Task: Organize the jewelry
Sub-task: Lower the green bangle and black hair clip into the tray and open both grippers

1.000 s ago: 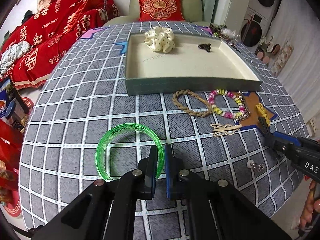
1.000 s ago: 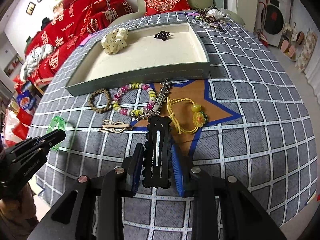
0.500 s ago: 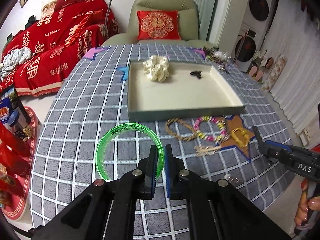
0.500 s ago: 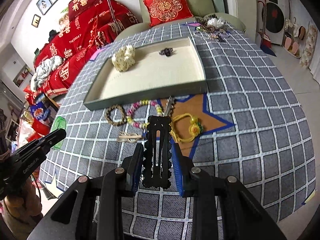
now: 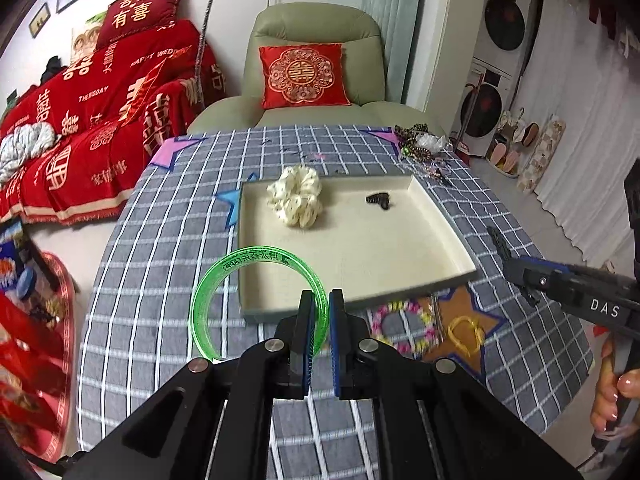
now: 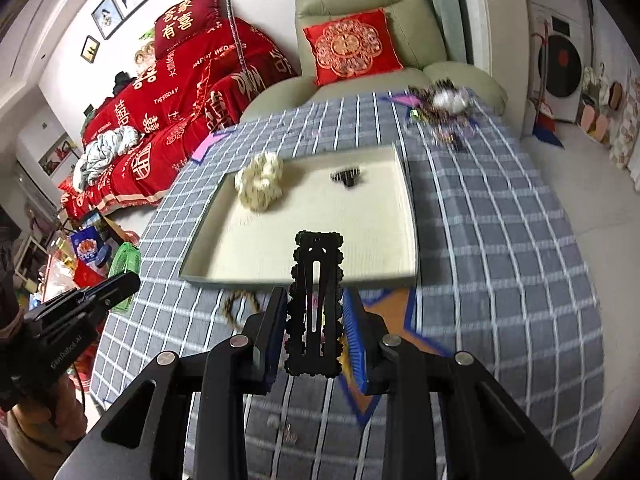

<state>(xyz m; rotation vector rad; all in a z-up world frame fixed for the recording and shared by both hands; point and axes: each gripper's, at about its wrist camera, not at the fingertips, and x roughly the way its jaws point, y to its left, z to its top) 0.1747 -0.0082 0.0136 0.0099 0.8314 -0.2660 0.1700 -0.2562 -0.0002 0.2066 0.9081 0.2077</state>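
Observation:
My left gripper (image 5: pixel 319 312) is shut on a green translucent bangle (image 5: pixel 224 276) and holds it in the air above the near left corner of the shallow cream tray (image 5: pixel 460 240). My right gripper (image 6: pixel 316 316) is shut on a black hair clip (image 6: pixel 318 292), held above the tray's (image 6: pixel 412 216) near edge. In the tray lie a cream scrunchie (image 5: pixel 298 196) and a small black clip (image 5: pixel 379 200). The right gripper shows at the right of the left wrist view (image 5: pixel 520 272). The left gripper with the bangle (image 6: pixel 126 268) shows at the left of the right wrist view.
On the checked cloth in front of the tray lie a colourful bead bracelet (image 5: pixel 400 320), a yellow cord bracelet (image 5: pixel 464 332) on a brown star patch, and a brown braided ring (image 6: pixel 236 308). A heap of jewelry (image 5: pixel 418 148) sits at the far right corner. An armchair stands behind.
Both grippers have risen and moved forward toward the tray, each keeping its item. The table and tray now appear farther below.

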